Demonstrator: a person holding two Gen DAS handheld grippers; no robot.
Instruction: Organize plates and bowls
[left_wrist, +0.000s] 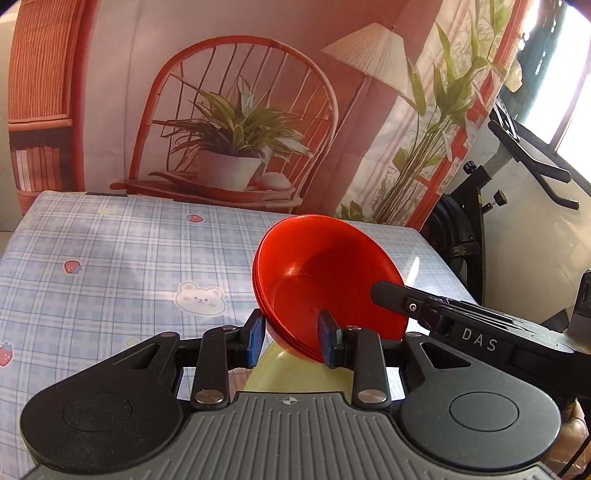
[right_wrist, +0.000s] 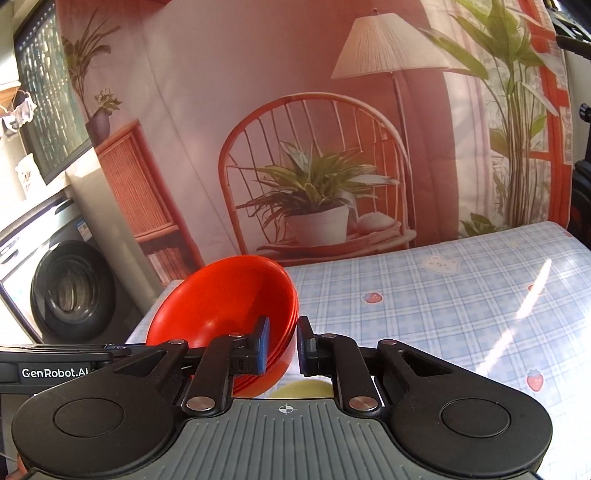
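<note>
A stack of red bowls (left_wrist: 328, 273) hangs tilted above the checked tablecloth (left_wrist: 122, 258), held from both sides. My left gripper (left_wrist: 291, 336) is shut on the stack's near rim, one pad inside and one outside. My right gripper (right_wrist: 282, 343) is shut on the opposite rim of the same red stack (right_wrist: 225, 306); its finger (left_wrist: 402, 299) reaches in from the right in the left wrist view. A pale yellow-green plate (left_wrist: 295, 373) lies on the table under the bowls, mostly hidden; it also shows in the right wrist view (right_wrist: 301, 389).
The table's cloth (right_wrist: 461, 306) stretches right and back to a printed backdrop (right_wrist: 314, 147). A washing machine (right_wrist: 62, 291) stands off the table's left edge. An exercise bike (left_wrist: 517, 177) stands past the right edge.
</note>
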